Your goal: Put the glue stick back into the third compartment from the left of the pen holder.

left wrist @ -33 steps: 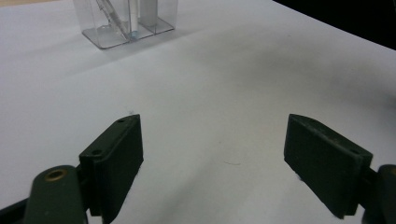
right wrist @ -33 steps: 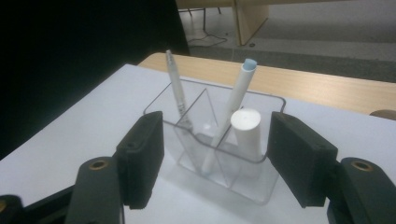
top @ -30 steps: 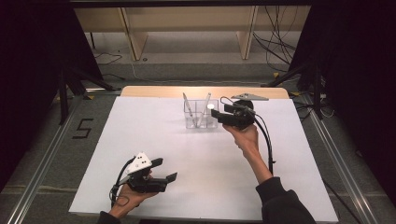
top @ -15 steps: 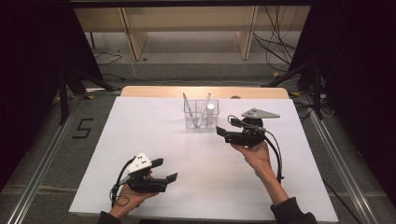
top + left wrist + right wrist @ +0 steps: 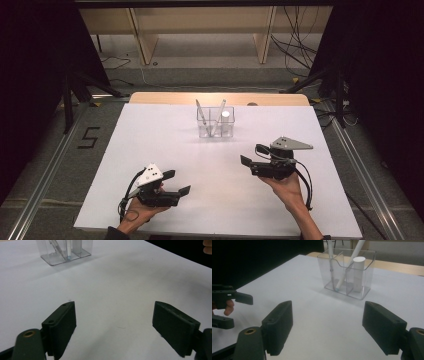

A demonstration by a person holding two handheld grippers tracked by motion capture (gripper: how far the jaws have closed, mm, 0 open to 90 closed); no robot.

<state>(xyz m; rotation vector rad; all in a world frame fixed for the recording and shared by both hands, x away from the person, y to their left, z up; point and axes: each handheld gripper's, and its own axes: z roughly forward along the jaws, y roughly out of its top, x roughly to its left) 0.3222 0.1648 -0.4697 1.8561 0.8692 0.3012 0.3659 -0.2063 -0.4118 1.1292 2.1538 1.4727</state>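
Pen holder (image 5: 215, 121), clear, far-centre on table (image 5: 150, 150), pens (image 5: 219, 116) leaning upright inside. Right gripper (image 5: 248, 155) nearer, holder lying far-left of it; jaws just opened wide, nothing between. Left gripper (image 5: 178, 182) wide, empty, near-left.

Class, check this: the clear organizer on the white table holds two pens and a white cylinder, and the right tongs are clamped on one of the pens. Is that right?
Not quite. The right tongs are open and hold nothing, well short of the clear organizer, as the high view shows. The two pens and white cylinder do stand in it.
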